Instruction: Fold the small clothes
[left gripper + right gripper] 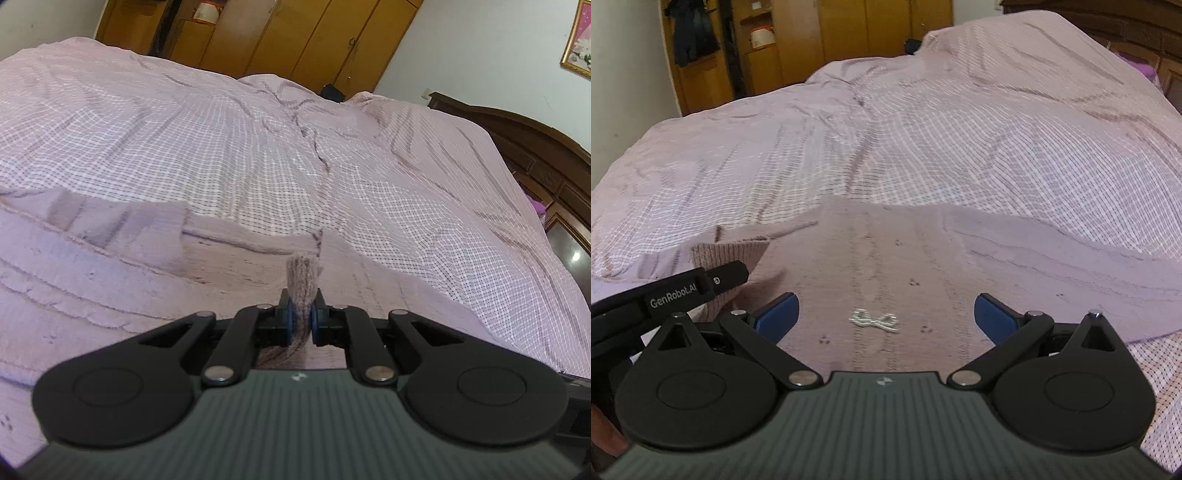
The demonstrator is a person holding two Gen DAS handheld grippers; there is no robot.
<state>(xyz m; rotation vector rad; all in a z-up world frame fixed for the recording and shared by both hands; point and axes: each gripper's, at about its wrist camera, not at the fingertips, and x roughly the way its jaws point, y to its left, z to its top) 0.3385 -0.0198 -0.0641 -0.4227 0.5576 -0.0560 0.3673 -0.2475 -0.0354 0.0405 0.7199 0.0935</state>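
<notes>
Left wrist view: I am pinching a ribbed edge [302,273] of the pink sweater [110,295] in my left gripper [302,319], jaws clamped tight on the knit. My right gripper [886,314] is hanging wide open and empty above the sweater's bow [875,319]. Both are working over the checked bedspread [258,147]. To fold cleanly, I am judging I should be keeping that edge taut, carrying it across and laying it down square.

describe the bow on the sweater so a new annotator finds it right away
Start at the bed with its pink checked cover; a pale pink knit sweater lies spread on its near side. On the sweater's middle panel, between the open right gripper's blue pads, sits a small bow. It is the only shiny, silvery-white thing on the matte knit.
</notes>
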